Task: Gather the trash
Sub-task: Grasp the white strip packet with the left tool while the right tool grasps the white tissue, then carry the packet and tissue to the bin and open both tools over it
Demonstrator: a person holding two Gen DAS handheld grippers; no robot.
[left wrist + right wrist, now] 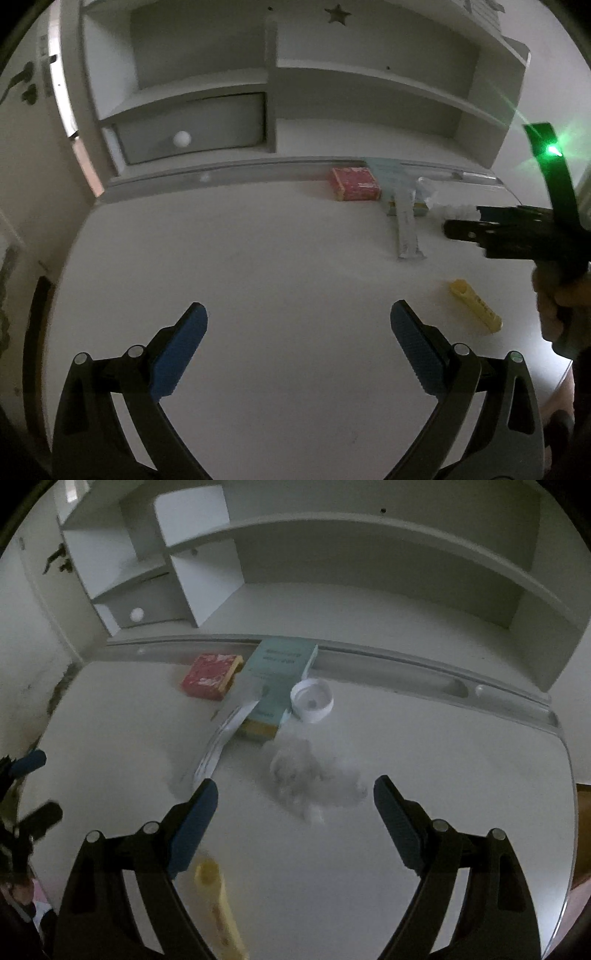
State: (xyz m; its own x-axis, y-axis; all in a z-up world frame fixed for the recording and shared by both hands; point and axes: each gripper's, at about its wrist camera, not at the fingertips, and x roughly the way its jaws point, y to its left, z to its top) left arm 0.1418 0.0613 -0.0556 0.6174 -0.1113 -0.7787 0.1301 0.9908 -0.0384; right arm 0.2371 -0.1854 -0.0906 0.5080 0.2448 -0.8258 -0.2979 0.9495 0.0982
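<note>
On the white desk (258, 266) lie a red box (355, 183), a teal box (280, 679), a long silvery wrapper (408, 229), a yellow tube (475, 305), a white round cup (312, 700) and a crumpled grey-white wad (310, 775). My left gripper (298, 325) is open and empty over the bare desk, left of the yellow tube. My right gripper (295, 801) is open and empty, its fingers either side of the wad and just short of it. The yellow tube (218, 904) lies below its left finger. The right gripper also shows at the right of the left wrist view (448, 229).
A white shelf unit (273, 74) with a closed drawer and round knob (181, 139) stands at the back of the desk. A groove runs along the desk's back edge (388, 664). The desk's right edge (569, 775) is near the right gripper.
</note>
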